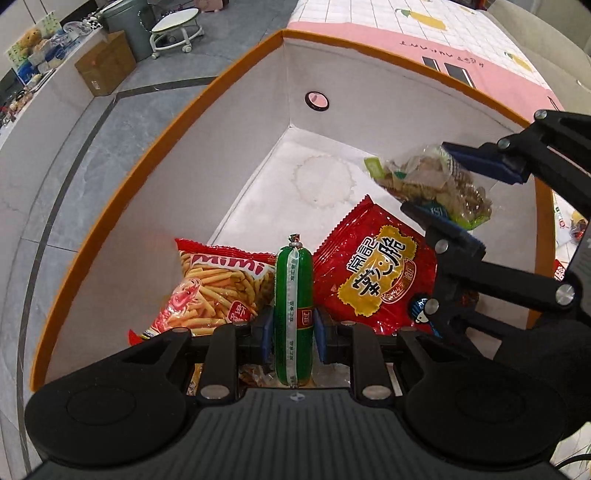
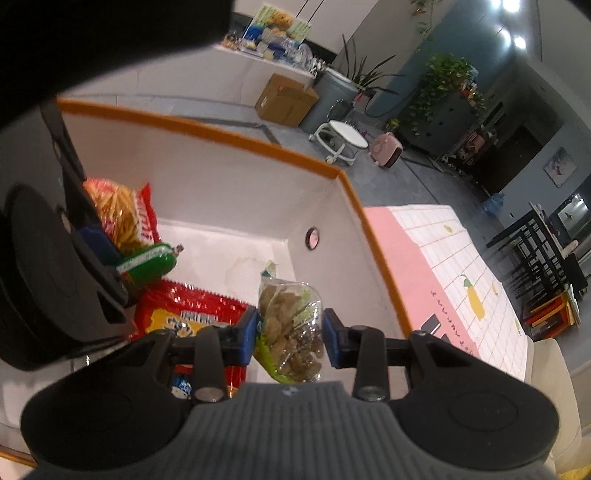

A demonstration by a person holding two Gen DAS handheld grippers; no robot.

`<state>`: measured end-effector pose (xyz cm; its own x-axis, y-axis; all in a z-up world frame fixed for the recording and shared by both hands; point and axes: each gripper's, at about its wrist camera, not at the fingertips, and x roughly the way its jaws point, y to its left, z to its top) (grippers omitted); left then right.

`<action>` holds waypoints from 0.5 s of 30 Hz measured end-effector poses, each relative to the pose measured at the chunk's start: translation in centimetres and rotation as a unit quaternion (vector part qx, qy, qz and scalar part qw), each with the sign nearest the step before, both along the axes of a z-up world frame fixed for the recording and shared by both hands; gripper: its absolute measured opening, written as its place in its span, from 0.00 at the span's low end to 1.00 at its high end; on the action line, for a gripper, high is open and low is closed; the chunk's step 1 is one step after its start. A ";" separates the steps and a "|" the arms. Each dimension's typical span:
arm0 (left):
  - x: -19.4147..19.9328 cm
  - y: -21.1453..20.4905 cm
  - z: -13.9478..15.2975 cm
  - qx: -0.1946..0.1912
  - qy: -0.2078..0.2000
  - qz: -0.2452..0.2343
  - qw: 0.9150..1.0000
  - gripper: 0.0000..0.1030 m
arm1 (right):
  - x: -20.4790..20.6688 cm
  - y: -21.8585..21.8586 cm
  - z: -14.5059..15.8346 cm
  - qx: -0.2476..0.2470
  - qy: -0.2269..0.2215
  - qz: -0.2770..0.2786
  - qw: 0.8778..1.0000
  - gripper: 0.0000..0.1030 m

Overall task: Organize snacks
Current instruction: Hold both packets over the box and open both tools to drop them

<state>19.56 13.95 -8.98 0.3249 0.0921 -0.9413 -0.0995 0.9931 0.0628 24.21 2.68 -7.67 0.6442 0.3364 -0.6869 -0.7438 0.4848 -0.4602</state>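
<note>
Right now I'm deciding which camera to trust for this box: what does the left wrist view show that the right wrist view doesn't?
Only the left wrist view shows the Mimi bag's full front and the left tool clamped on the green sausage. Only the right wrist view shows the right tool's pads pressing the clear snack bag from both sides, plus potted plants. Both show the orange-rimmed box, the red packet, and the sausage.

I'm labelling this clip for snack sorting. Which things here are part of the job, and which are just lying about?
Part of the job:
- orange-rimmed box
- green sausage, clamped in the left gripper
- clear snack bag, clamped in the right gripper
- shrimp stick bag
- red snack bag

Lying about:
- cardboard carton
- wheeled stool
- potted plants
</note>
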 end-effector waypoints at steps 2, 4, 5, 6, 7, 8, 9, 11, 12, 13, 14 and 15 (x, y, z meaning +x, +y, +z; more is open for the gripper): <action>0.2 -0.1 -0.2 0.002 0.003 -0.002 1.000 0.24 | 0.1 -0.2 -0.5 -0.004 0.007 0.000 1.000 0.34; 0.3 -0.2 -0.5 0.005 0.005 -0.005 1.000 0.24 | 0.1 -0.4 -0.9 -0.005 0.017 -0.001 1.000 0.34; 0.3 -0.3 -0.5 0.006 0.006 -0.006 1.000 0.24 | 0.1 -0.5 -1.1 -0.005 0.018 -0.002 1.000 0.34; 0.3 -0.4 -0.6 0.008 0.007 -0.007 1.000 0.25 | 0.1 -0.5 -1.1 -0.005 0.017 -0.003 1.000 0.34; 0.4 -0.4 -0.5 0.010 0.007 -0.007 1.000 0.26 | 0.0 -0.5 -1.1 -0.006 0.018 -0.003 1.000 0.34; 0.4 -0.5 -0.5 0.011 0.008 -0.007 1.000 0.27 | -0.2 -0.5 -1.0 -0.007 0.018 -0.004 1.000 0.35; 0.3 -0.5 -0.4 0.011 0.009 -0.007 1.000 0.28 | -0.2 -0.5 -1.1 -0.009 0.018 -0.006 1.000 0.37; 0.4 -0.6 -0.3 0.012 0.007 -0.005 1.000 0.30 | -0.3 -0.6 -0.9 -0.008 0.015 -0.007 1.000 0.42; 0.4 -0.6 -0.2 0.011 0.006 -0.004 1.000 0.32 | -0.4 -0.7 -0.8 -0.005 0.015 -0.007 1.000 0.45; 0.2 -0.6 -0.1 0.008 0.004 -0.002 1.000 0.35 | -0.6 -0.9 -0.5 0.000 0.017 -0.007 1.000 0.47; 0.2 -0.6 0.1 0.005 0.002 0.000 1.000 0.36 | -0.5 -0.8 -0.4 0.004 0.018 -0.008 1.000 0.52; 0.0 -0.6 0.4 0.007 -0.001 0.004 1.000 0.40 | -0.6 -0.9 -0.1 0.010 0.019 -0.010 1.000 0.55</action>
<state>19.56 13.34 -8.60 0.3254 0.1070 -0.9395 -0.1075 0.9913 0.0757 23.59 1.76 -7.78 0.6242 0.3385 -0.7041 -0.7509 0.5085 -0.4213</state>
